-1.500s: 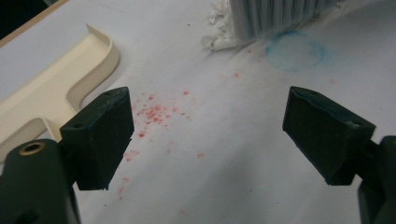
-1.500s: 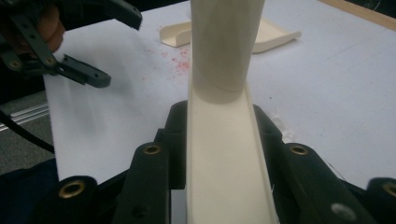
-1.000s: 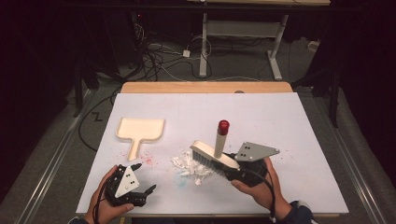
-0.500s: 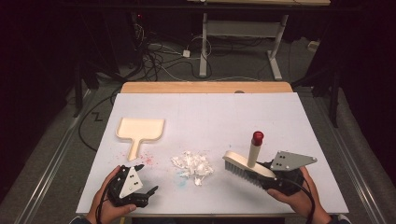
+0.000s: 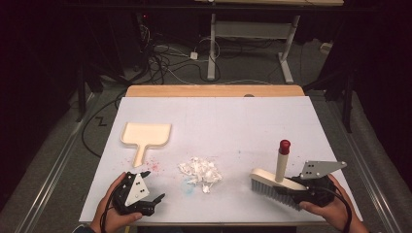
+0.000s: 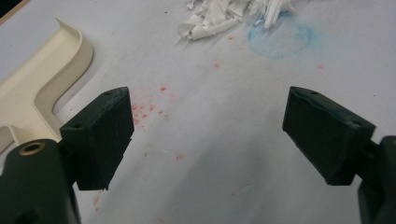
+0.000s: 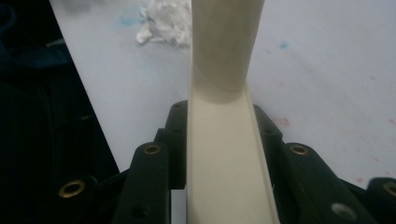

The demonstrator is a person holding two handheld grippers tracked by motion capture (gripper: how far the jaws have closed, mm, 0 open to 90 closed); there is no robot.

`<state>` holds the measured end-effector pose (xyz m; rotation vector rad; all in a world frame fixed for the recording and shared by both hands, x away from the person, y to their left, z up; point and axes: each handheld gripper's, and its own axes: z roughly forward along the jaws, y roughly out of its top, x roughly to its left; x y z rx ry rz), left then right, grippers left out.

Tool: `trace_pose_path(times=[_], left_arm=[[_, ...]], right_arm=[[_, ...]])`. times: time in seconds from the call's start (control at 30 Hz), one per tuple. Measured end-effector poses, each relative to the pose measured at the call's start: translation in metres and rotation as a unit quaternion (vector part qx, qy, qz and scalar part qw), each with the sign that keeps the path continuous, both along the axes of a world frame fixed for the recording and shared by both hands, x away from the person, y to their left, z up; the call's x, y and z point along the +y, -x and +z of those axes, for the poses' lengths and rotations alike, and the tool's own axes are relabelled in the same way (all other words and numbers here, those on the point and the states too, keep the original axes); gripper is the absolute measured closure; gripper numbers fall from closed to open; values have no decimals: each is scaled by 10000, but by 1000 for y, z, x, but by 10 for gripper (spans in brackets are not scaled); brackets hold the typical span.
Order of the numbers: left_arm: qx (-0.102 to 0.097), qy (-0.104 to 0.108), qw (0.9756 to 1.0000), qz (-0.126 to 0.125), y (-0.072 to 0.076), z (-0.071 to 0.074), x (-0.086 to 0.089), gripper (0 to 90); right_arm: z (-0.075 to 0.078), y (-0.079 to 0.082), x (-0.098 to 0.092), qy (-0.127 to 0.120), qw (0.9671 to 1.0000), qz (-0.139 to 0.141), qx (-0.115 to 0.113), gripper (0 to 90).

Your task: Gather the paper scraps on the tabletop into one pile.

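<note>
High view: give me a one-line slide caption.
Right gripper clamps brush; paper scraps mid-table, dustpan beyond open left gripper.

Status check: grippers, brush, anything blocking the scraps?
Left gripper open, empty, near table edge. Right gripper shut on brush, right of paper scraps. Dustpan lies far left. Nothing between brush and scraps.

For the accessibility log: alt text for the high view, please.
A person's right gripper clamps a cream brush at the white table's right edge; the open left gripper rests near-left. White paper scraps lie between, a cream dustpan beyond.
</note>
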<state>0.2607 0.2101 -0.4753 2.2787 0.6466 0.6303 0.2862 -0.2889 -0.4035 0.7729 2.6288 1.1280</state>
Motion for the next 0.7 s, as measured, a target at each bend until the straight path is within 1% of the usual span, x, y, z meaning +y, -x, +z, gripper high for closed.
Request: trace_pose_path(times=[0.03, 0.17, 0.27, 0.33, 0.43, 0.5, 0.57, 0.63, 0.7], left_arm=[[3, -1, 10000, -3, 0, 0, 0, 158], [32, -20, 10000, -31, -1, -1, -1, 158], [56, -32, 10000, -36, -1, -2, -2, 158], [66, -50, 10000, -40, -1, -2, -2, 158], [78, -47, 9999, -52, -1, -2, -2, 158], [88, -46, 9999, -60, -1, -2, -3, 158], [96, -61, 9999, -55, -1, -3, -3, 158], [107, -63, 9999, -61, -2, -3, -3, 158], [113, -58, 9999, -69, -2, -3, -3, 158]], right_arm=[[-1, -3, -2, 39, 10000, 5, 15, 677], [-5, -17, -10, 102, 9998, -125, 146, 677], [-7, -30, -15, 78, 9993, -264, 245, 675], [-9, -40, -16, 96, 9990, -308, 317, 673], [-10, -54, -16, 143, 9988, -215, 425, 656], [-11, -64, -16, 209, 9980, -251, 547, 636], [-12, -73, -16, 273, 9976, -157, 611, 622], [-13, -80, -15, 368, 9970, -149, 659, 598], [-13, -88, -15, 467, 9967, -205, 639, 564]])
